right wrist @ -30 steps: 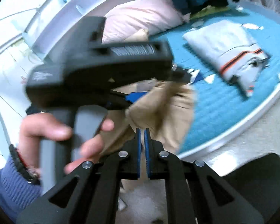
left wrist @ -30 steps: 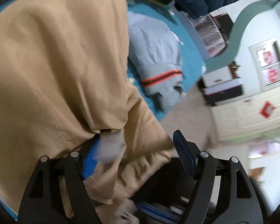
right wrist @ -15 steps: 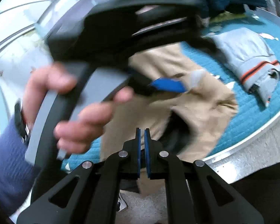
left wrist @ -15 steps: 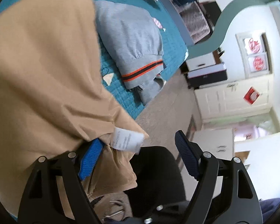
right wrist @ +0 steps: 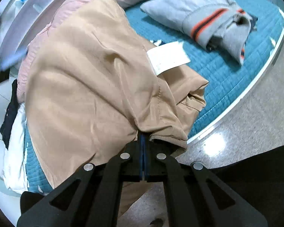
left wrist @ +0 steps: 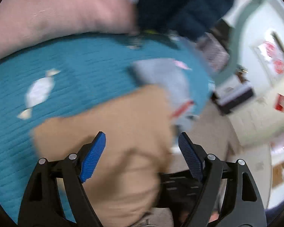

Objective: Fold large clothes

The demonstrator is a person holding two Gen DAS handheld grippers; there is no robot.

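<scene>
A large tan garment [right wrist: 85,71] lies crumpled on the teal bedspread [right wrist: 227,71], its white care label [right wrist: 167,58] facing up. My right gripper [right wrist: 143,135] is shut on the garment's bunched edge beside a ribbed hem, at the bed's near rim. In the blurred left wrist view my left gripper [left wrist: 142,135] stands open above the tan garment [left wrist: 123,117], with nothing pinched between its blue pads [left wrist: 93,155]. A folded grey sweater [right wrist: 198,13] with orange and dark stripes lies further back on the bed.
A pink pillow [left wrist: 56,13] and a dark blue jacket [left wrist: 179,5] sit at the far side of the bed. The bed's white rim [right wrist: 236,102] borders speckled floor [right wrist: 246,117]. Low cabinets [left wrist: 234,98] stand against the wall beyond.
My left gripper has let go of the tan garment's edge and lifted away, and it has left the right wrist view with the hand. My right gripper has come down and now pinches the garment.
</scene>
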